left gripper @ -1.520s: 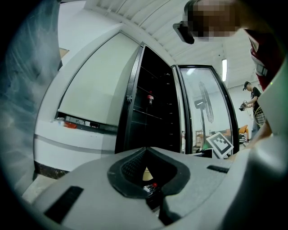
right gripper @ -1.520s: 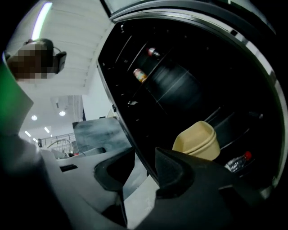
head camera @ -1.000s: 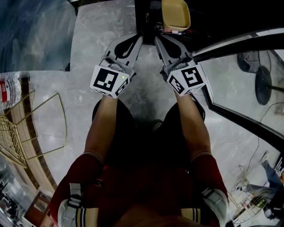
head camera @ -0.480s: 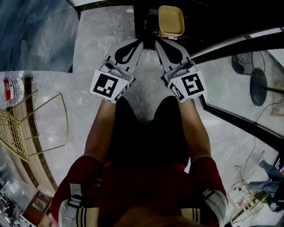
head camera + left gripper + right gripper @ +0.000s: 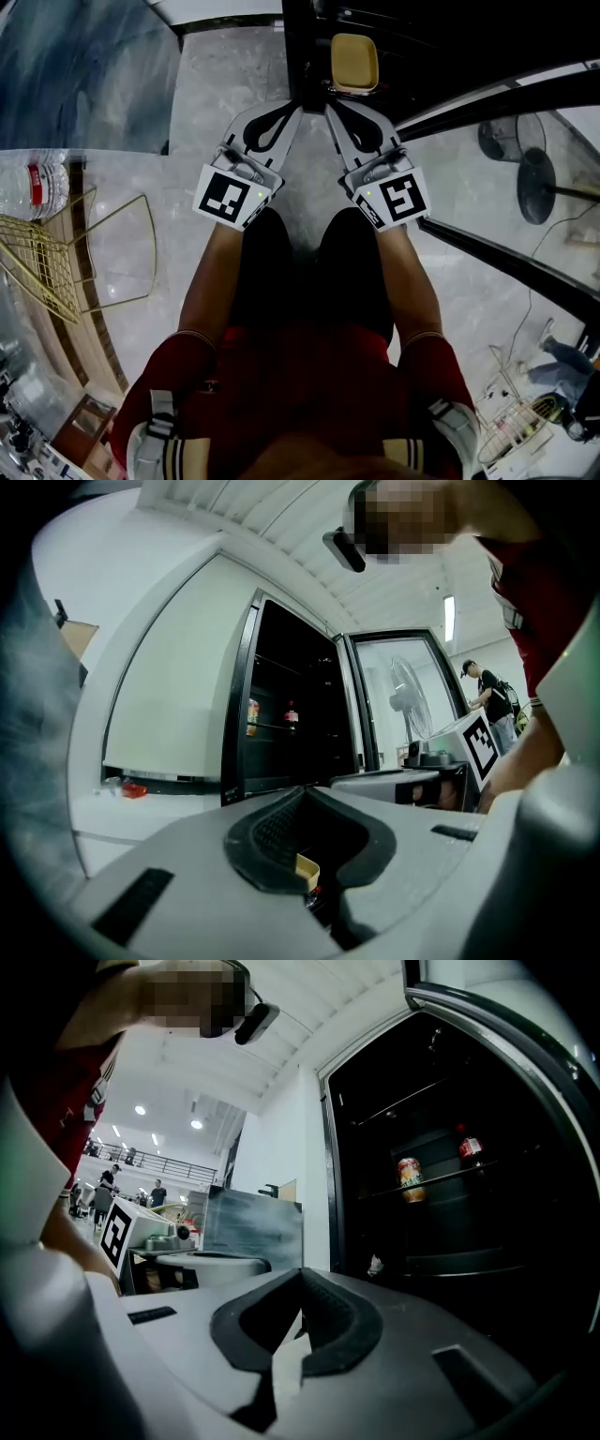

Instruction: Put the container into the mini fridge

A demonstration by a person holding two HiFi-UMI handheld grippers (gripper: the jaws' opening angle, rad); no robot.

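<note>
The left gripper (image 5: 302,790) is clenched with nothing in its grip: its jaws meet at the tips, and through the dark opening behind them shows a tan corner of the container (image 5: 307,865) with a red bit beside it. The right gripper (image 5: 302,1275) is clenched and empty too, with only a pale strip showing in the slot between its jaws. In the head view both grippers reach forward side by side, their tips close together at the dark mouth of the mini fridge (image 5: 302,47), each with its marker cube (image 5: 232,195) near the wrist. The container lies just beyond the right gripper's tips, inside the fridge's black interior, apart from the left gripper's tips; whether the right tips touch it cannot be told. Higher in the fridge a can (image 5: 409,1177) and a small bottle (image 5: 471,1149) stand on a shelf. The fridge door (image 5: 361,705) stands open, and a standing fan (image 5: 405,700) shows through its glass. The floor (image 5: 225,84) is pale marble, and at the far left are a gold wire frame (image 5: 56,267) and a water bottle (image 5: 37,183)
</note>
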